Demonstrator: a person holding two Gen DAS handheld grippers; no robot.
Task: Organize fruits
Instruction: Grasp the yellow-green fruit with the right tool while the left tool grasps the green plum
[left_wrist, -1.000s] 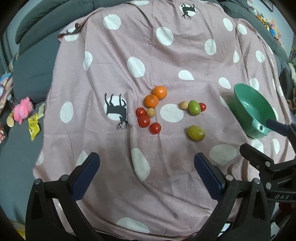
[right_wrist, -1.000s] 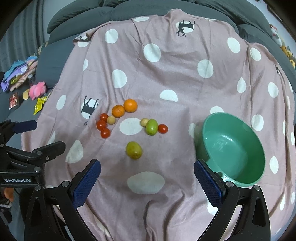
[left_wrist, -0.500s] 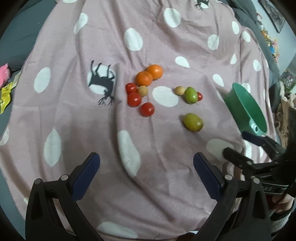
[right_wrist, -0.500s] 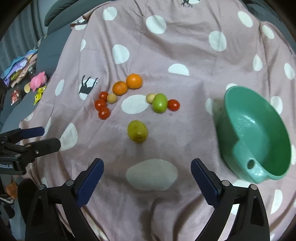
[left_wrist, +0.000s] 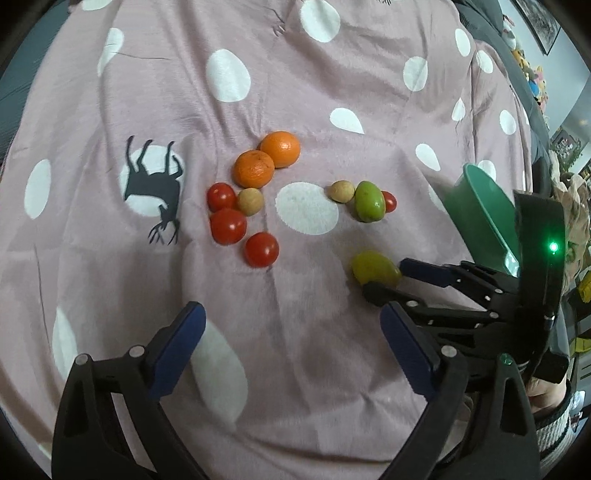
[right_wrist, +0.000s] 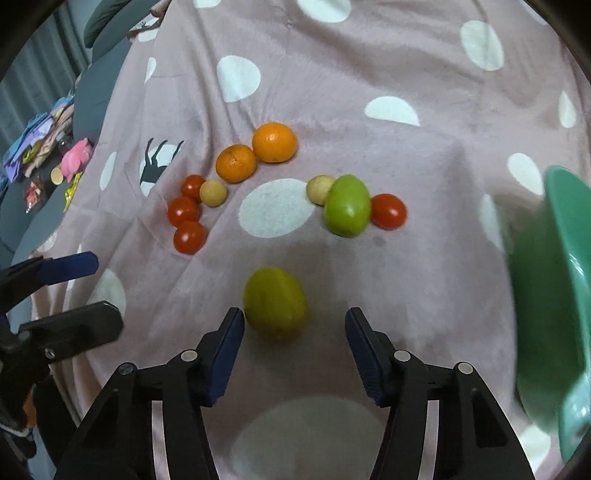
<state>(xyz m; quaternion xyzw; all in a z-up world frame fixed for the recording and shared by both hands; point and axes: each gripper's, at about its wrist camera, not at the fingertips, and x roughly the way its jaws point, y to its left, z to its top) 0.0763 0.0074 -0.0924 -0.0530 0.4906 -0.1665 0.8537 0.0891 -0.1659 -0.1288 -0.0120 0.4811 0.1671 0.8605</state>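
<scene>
No fruit had reached your green bowl (right_wrist: 554, 295); your right gripper (right_wrist: 294, 325), jaws closing, straddled the yellow-green fruit (right_wrist: 275, 302) ungripped; your left gripper (left_wrist: 291, 332), closing slightly, held nothing.

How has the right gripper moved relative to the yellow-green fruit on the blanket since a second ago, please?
Yes. The right gripper has come down and forward toward the yellow-green fruit, which now sits just ahead of its closing jaws, not yet pinched; the fruit itself stays put on the blanket.
</scene>
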